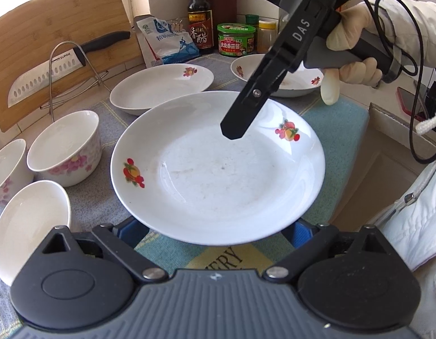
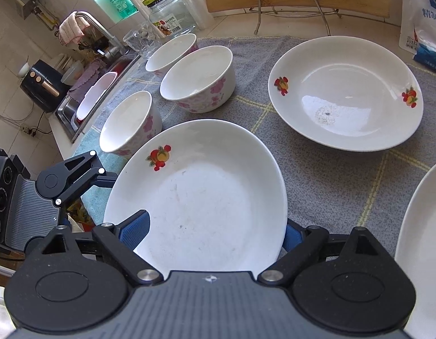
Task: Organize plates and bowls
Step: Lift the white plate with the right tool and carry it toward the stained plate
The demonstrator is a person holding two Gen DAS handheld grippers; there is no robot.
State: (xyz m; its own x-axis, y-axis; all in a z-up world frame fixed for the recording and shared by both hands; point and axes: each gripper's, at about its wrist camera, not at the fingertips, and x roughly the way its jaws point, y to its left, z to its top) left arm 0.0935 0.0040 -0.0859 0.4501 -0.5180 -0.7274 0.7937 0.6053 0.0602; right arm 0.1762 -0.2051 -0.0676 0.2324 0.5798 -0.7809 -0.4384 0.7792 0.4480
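The plate (image 1: 218, 163) with the fruit print sits right in front of the left gripper (image 1: 216, 228). Its near rim covers the tips of both blue fingers, which are spread wide. The right gripper (image 2: 213, 234) meets the same plate from the other side, also spread, and the rim hides its blue pads. I cannot tell whether either pair presses on the plate or only lies under it.

The step looks like moving this plate onto the deeper plate (image 2: 345, 93), ahead and to the right of the right gripper. To do it well, get a firm hold on the rim, keep the plate level and lower it centred. The bowls (image 2: 198, 79) ahead and to the left are near, so swing clear of them over the cloth (image 2: 331, 183)
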